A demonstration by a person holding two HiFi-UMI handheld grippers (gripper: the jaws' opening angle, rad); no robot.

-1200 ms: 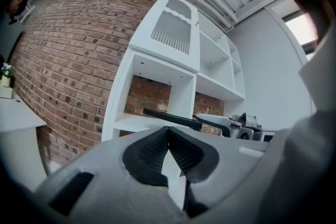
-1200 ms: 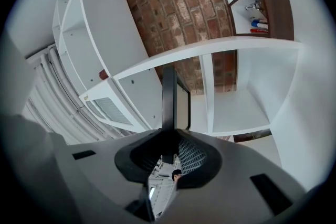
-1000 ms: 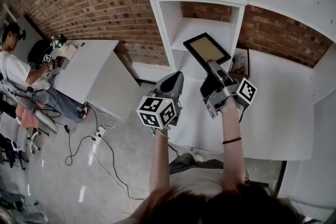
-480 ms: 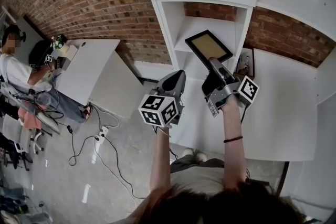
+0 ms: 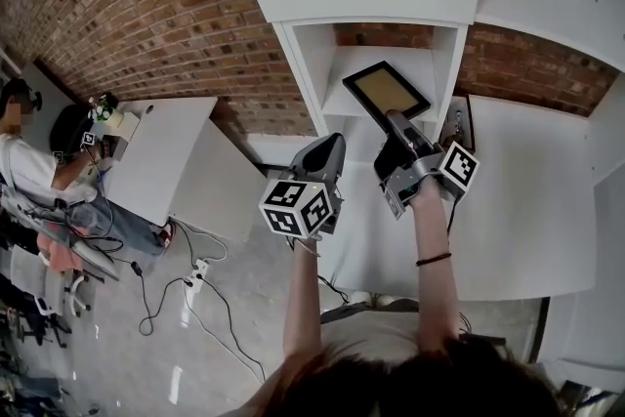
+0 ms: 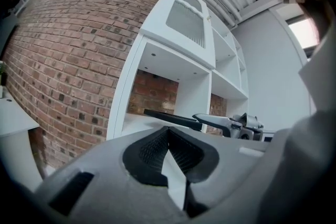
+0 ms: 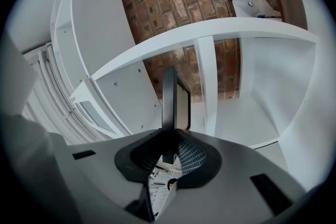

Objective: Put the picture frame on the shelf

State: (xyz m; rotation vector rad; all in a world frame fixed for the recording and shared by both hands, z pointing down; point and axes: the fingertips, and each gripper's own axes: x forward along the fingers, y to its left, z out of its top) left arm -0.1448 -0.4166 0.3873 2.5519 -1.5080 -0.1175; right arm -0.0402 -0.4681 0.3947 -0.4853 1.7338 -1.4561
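The picture frame is black with a tan inside and is tilted in front of the open compartment of the white shelf unit. My right gripper is shut on its near edge. In the right gripper view the picture frame stands edge-on between the pads, with the shelf boards ahead. My left gripper hangs left of the frame, shut and empty, with its marker cube nearer to me. The left gripper view shows the picture frame edge-on before the shelf unit.
A white desk runs to the right of the shelf, with a small dark wooden box by the brick wall. A white table and a seated person are at the left. Cables lie on the floor.
Both grippers and the frame have come a little closer to the shelf, which now fills more of the head view. The grip on the frame is unchanged.
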